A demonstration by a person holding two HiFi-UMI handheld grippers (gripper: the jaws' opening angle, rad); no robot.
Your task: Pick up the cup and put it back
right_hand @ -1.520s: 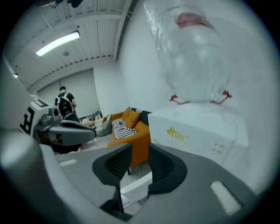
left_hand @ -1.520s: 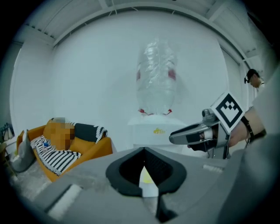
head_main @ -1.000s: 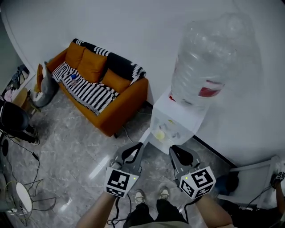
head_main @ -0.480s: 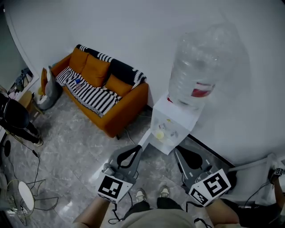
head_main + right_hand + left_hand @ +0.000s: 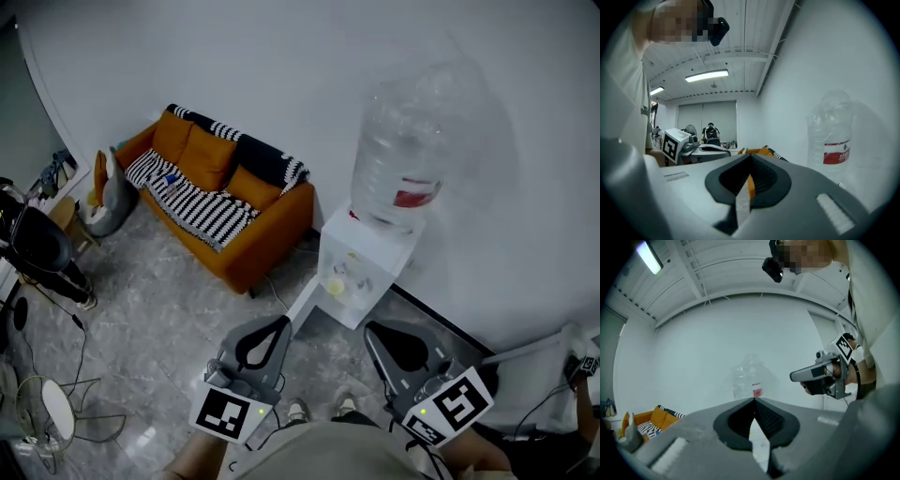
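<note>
Left gripper (image 5: 284, 322): jaws together, nothing between them. Right gripper (image 5: 368, 329): jaws together, likewise empty. Both are held side by side at the near edge, pointing toward the water dispenser (image 5: 366, 246) at the far wall and apart from it. A small yellowish item, apparently the cup (image 5: 336, 287), sits in the dispenser's front recess, below the large bottle (image 5: 405, 155). An orange sofa (image 5: 253, 246) stands to the left.

No readable text, red label (image 5: 836, 153) on water bottle (image 5: 830, 131) too small
</note>
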